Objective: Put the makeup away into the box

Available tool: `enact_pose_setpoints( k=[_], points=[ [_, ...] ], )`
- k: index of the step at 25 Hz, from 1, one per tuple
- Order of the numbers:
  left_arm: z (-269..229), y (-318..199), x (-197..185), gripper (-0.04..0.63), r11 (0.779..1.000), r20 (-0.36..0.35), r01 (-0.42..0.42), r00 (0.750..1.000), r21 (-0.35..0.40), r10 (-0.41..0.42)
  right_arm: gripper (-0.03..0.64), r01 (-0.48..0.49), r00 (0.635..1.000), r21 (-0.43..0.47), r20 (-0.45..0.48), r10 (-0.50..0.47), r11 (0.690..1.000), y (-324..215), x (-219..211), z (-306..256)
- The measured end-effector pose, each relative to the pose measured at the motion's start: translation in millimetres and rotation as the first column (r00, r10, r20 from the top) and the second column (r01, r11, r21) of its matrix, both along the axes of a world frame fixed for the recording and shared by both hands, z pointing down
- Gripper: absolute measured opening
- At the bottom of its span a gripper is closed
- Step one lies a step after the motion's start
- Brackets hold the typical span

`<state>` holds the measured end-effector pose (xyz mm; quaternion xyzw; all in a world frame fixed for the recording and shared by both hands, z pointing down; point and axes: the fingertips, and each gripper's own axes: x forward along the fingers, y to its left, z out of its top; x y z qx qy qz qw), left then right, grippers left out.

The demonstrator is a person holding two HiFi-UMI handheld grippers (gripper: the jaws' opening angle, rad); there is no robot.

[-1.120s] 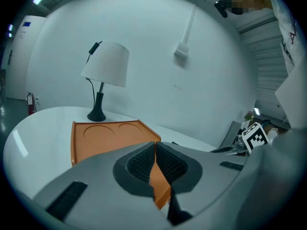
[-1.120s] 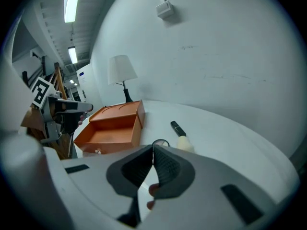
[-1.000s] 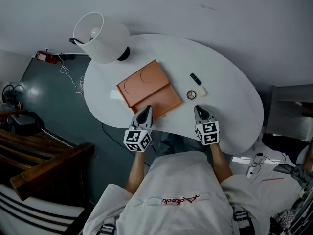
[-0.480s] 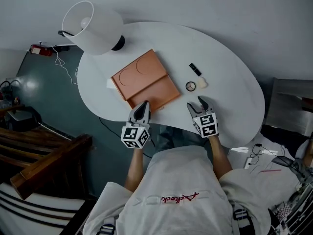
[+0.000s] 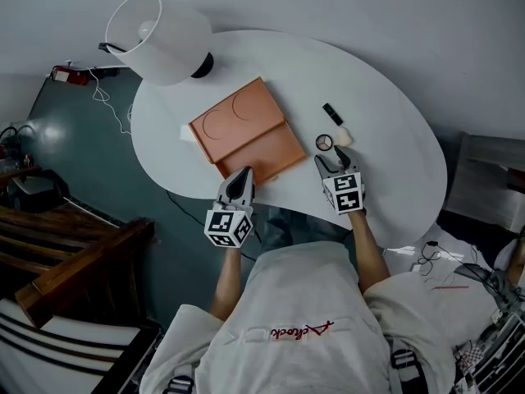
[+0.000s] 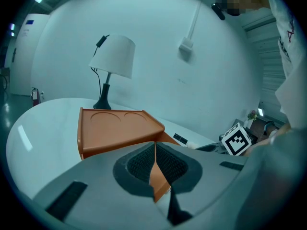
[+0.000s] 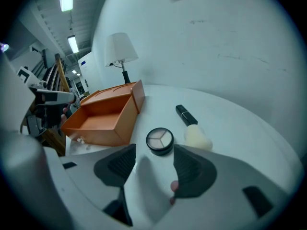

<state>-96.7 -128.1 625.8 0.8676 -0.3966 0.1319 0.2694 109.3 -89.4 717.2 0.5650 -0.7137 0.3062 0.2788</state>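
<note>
White table [image 5: 385, 162]. Approaching round compact [image 5: 325, 143], right of open orange box [image 5: 267, 150], with right gripper [image 5: 330, 162] just opened wide, empty. Left gripper [image 5: 241, 180] clamped on box's near wall. Next: straddle compact, close.

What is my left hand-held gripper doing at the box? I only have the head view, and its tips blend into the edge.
Observer: The left hand-held gripper is shut on a thin orange wall of the box.
Operator: What is the round thing by my right one?
Observer: A compact, its pan split into three pale wedges.
Operator: Is it gripped?
Observer: No. The right hand-held gripper has just been opening its jaws; nothing is between them, and the compact lies just past the tips, untouched.
</note>
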Motion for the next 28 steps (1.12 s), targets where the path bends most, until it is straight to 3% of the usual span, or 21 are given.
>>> enact_pose_setpoints(
  k=[17, 28],
  points=[
    [-2, -4, -14, 0.015, 0.999, -0.004, 0.039, 0.999, -0.004, -0.039, 0.216, 0.034, 0.998, -0.017, -0.052, -0.035, 0.999, -22, -12, 5],
    [-7, -5, -12, 0.015, 0.999, -0.015, 0.034, 0.999, 0.019, -0.033, 0.213, -0.013, 0.999, 0.071, -0.043, 0.016, 0.997, -21, 4, -28]
  ],
)
